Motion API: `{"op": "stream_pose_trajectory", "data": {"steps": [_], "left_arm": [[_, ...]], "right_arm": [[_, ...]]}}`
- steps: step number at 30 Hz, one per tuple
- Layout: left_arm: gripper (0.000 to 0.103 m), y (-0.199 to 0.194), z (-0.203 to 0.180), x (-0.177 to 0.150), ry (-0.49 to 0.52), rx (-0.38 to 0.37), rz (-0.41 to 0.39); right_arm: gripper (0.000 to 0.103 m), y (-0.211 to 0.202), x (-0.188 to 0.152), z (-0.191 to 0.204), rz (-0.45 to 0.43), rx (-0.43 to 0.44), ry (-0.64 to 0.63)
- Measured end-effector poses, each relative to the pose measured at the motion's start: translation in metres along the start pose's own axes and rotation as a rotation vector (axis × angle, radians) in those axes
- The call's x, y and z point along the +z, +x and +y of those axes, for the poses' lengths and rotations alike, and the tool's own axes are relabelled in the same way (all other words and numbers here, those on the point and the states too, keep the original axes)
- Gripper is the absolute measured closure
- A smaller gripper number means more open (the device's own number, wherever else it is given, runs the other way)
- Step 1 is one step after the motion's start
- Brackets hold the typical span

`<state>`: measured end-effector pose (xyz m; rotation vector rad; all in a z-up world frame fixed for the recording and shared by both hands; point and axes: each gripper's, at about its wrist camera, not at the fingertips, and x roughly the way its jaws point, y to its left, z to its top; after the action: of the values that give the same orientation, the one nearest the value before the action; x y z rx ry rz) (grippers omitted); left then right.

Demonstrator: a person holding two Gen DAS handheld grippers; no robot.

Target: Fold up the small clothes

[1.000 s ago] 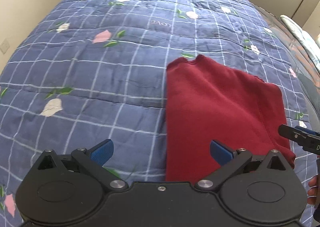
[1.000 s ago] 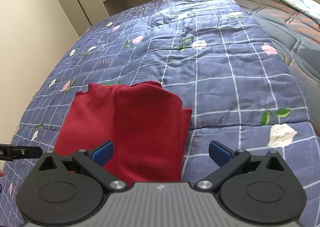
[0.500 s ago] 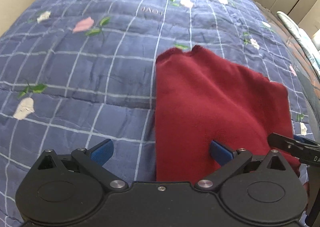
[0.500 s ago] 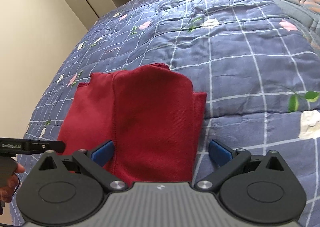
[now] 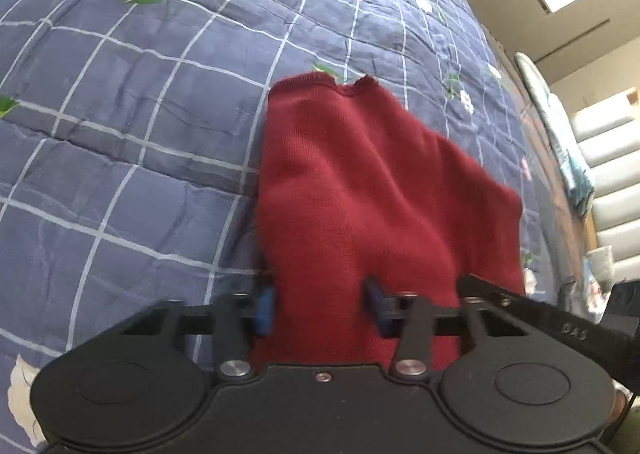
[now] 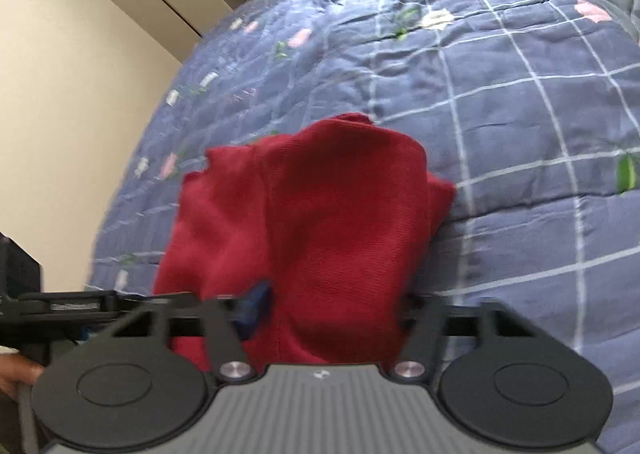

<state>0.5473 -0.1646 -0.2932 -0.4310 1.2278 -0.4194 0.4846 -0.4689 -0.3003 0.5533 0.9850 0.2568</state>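
A dark red knit garment (image 5: 360,190) lies partly folded on the blue quilted bed; it also shows in the right wrist view (image 6: 320,214). My left gripper (image 5: 320,306) is at the garment's near left corner, its blue fingers (image 5: 264,308) narrowed around the near hem with cloth between them. My right gripper (image 6: 332,310) is at the near right corner, also narrowed around the hem; its right pad is hidden by cloth. The right gripper shows at the right edge of the left wrist view (image 5: 532,306).
The blue checked floral quilt (image 5: 140,114) covers the bed all round the garment. A beige wall (image 6: 72,94) and wardrobe stand left of the bed. A second bed with a pillow (image 5: 560,134) lies to the right.
Both grippers moved forward onto the garment's near edge and their fingers narrowed from wide open to around the hem. The cloth's near edge has bunched up a little.
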Motion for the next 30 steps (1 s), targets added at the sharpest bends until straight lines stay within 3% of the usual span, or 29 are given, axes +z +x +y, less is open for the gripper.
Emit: {"op": "stream_pose_trajectory", "data": {"steps": [2, 8, 14, 19, 20, 22, 24, 25, 26, 30], "left_arm": [[0.078, -0.007, -0.003, 0.002, -0.007, -0.012, -0.004], [0.08, -0.051, -0.014, 0.015, 0.026, 0.015, -0.032], [0.079, -0.126, 0.02, 0.017, 0.02, 0.157, -0.097], [0.073, -0.149, 0.064, 0.001, -0.018, 0.274, -0.131], [0.069, -0.148, 0.073, -0.004, -0.031, 0.298, -0.131], [0.061, -0.146, 0.09, -0.016, -0.081, 0.361, -0.127], [0.039, -0.15, 0.101, -0.028, -0.135, 0.409, -0.131], [0.024, -0.158, 0.103, -0.034, -0.165, 0.432, -0.149], [0.016, -0.171, 0.105, -0.043, -0.185, 0.445, -0.184], [0.006, -0.23, 0.092, -0.08, -0.198, 0.494, -0.313]], "right_arm": [[0.069, -0.004, -0.001, 0.011, -0.019, -0.01, -0.015], [0.072, -0.016, 0.0, 0.064, -0.034, 0.09, -0.043], [0.072, 0.009, -0.01, 0.125, 0.007, 0.203, -0.032], [0.068, 0.046, -0.034, 0.163, 0.067, 0.176, -0.098], [0.067, 0.054, -0.041, 0.168, 0.083, 0.152, -0.118], [0.052, 0.063, -0.052, 0.176, 0.111, 0.079, -0.149], [0.038, 0.059, -0.055, 0.18, 0.106, 0.052, -0.174], [0.028, 0.051, -0.056, 0.183, 0.095, 0.035, -0.191], [0.024, 0.044, -0.058, 0.186, 0.087, 0.022, -0.205], [0.011, -0.005, -0.072, 0.206, 0.033, 0.001, -0.292]]}}
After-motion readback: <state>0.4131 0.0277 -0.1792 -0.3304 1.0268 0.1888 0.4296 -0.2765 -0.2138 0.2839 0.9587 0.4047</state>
